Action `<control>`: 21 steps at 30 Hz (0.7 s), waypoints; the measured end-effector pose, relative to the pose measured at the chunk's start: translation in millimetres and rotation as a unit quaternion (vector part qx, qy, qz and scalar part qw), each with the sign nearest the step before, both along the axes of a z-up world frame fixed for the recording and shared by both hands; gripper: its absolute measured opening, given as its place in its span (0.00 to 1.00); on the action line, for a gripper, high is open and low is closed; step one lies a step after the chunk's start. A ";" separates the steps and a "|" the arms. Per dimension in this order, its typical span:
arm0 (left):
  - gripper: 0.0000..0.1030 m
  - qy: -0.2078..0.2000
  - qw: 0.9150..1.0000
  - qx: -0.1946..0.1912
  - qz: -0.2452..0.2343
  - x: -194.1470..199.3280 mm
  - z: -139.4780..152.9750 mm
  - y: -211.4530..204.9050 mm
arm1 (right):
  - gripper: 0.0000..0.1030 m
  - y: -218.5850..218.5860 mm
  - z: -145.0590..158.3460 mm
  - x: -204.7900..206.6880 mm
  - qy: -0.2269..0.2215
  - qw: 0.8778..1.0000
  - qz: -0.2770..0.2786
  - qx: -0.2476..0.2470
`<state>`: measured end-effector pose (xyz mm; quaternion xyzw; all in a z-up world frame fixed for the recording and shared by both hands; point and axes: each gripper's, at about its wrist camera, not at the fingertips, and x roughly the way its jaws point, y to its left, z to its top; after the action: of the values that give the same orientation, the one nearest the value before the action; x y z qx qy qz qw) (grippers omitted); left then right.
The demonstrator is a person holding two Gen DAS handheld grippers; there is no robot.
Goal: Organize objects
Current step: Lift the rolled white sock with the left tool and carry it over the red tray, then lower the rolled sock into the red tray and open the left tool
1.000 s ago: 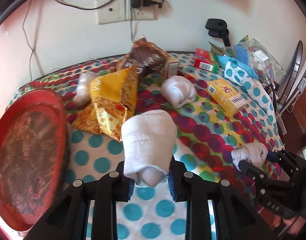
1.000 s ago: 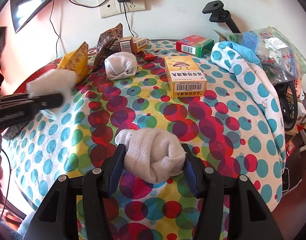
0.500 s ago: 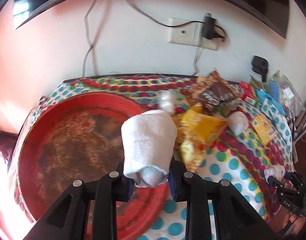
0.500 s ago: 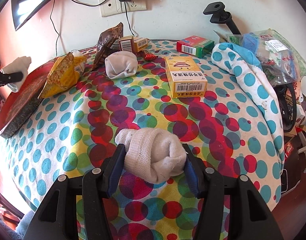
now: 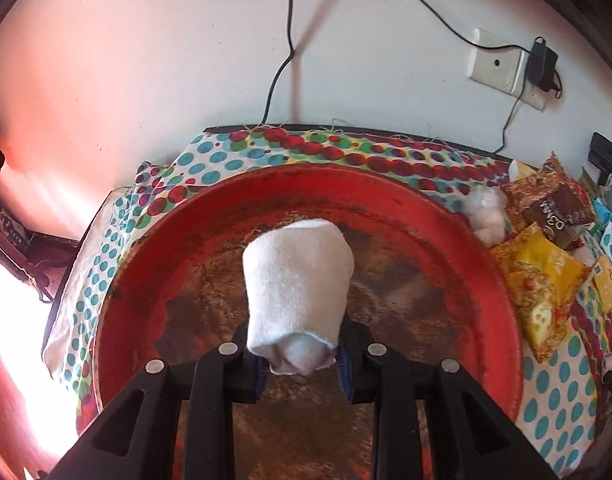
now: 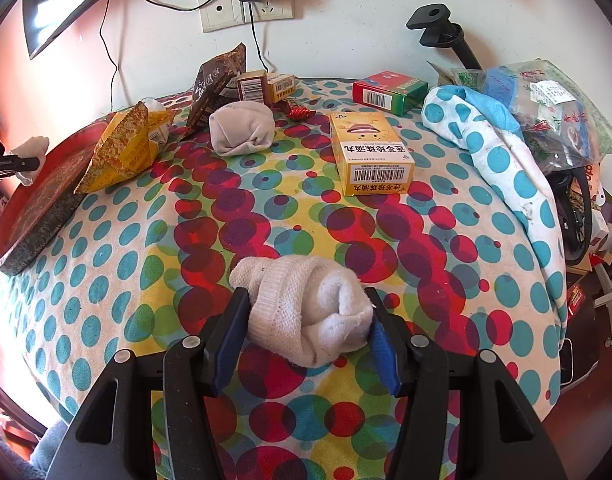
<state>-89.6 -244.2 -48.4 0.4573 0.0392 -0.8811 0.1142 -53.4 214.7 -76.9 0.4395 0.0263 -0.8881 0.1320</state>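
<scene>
**Left sock over the tray, right sock gripped at the near edge**

I have the left gripper [image 5: 302, 364] clamped narrow on a rolled white sock [image 5: 298, 288], and it hangs over the middle of the round red tray [image 5: 445, 216], which sits at the left end of the spotted tablecloth [image 6: 118, 248]. I read this as the delivery step: socks go into the tray, and this one is at the drop point but not yet released. I cannot tell how high it sits above the tray floor.

My right gripper [image 6: 304, 340] is closed at a middling width on a second rolled sock [image 6: 306, 312], at the near edge of the table. Whether that sock rests on the cloth or is just lifted, I cannot tell.

Next, I judge, I lower the left sock toward the tray floor and open the jaws so it lands inside the rim rather than rolling out. Then the right sock needs carrying across to the tray, clear of the yellow snack bag [image 6: 122, 148] leaning on the tray's rim. A third grey sock ball [image 6: 242, 128] waits near the far edge, beside the yellow medicine box [image 6: 369, 156].
</scene>
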 end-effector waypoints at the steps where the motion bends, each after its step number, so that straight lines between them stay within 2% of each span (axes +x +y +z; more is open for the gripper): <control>1: 0.26 -0.004 1.000 -0.003 0.005 -3.2 -2.6 -7.2 | 0.52 0.2 0.1 -0.3 0.000 1.000 0.000 0.000; 5: 0.26 -0.018 1.000 0.001 0.007 -14.0 -11.7 -34.9 | 0.52 -0.2 0.1 -0.6 -0.001 1.000 -0.002 0.001; 8: 0.26 -0.029 0.999 -0.009 0.013 -18.0 -18.7 -51.5 | 0.52 0.9 -0.8 -0.8 -0.002 1.000 -0.003 0.003; 13: 0.26 -0.033 0.999 0.003 0.033 -14.8 -26.7 -80.2 | 0.54 2.8 -1.7 -0.8 -0.003 1.000 -0.003 0.010; 21: 0.26 -0.040 0.999 -0.003 0.032 -10.1 -35.6 -92.8 | 0.58 9.7 -4.6 2.8 -0.003 1.000 -0.006 0.025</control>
<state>-99.7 -337.0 -84.1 0.4901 0.0468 -0.8583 0.1450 -50.6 224.4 -81.5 0.4454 0.0458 -0.8866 0.1161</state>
